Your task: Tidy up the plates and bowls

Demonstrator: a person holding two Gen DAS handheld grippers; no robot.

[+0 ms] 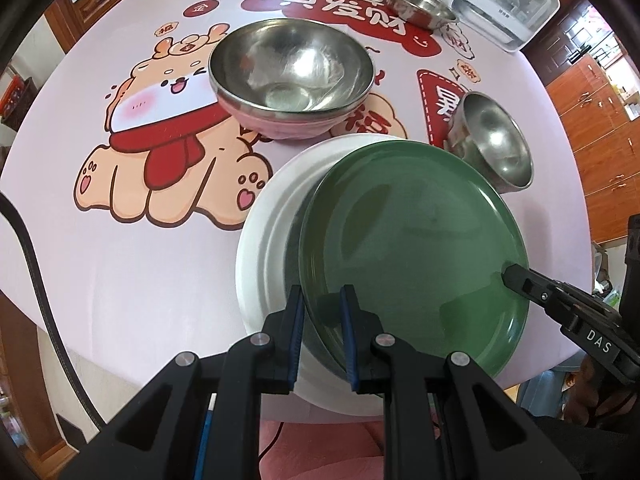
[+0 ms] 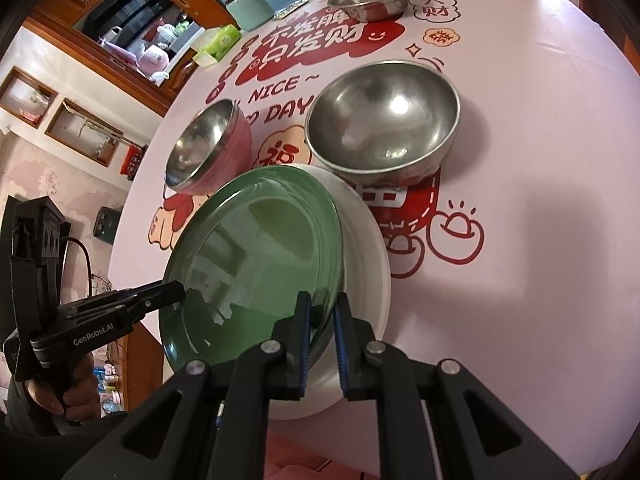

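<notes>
Right wrist view only: hand (image 2: 60, 392) gripping left hand-held gripper (image 2: 176, 290).

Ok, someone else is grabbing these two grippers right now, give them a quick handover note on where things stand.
Left gripper: shut on the near rim of the green plate.
Right gripper: shut on the same plate's rim, at another spot.
The green plate is over the white plate, tilted and off-centre, not yet lying flat on it.
Pink steel-lined bowl, small steel bowl and shallow steel dish stand separately on the table.
Done: plates nearly stacked.
Left: settle the green plate on the white one, let go, then probably sort the bowls.
</notes>
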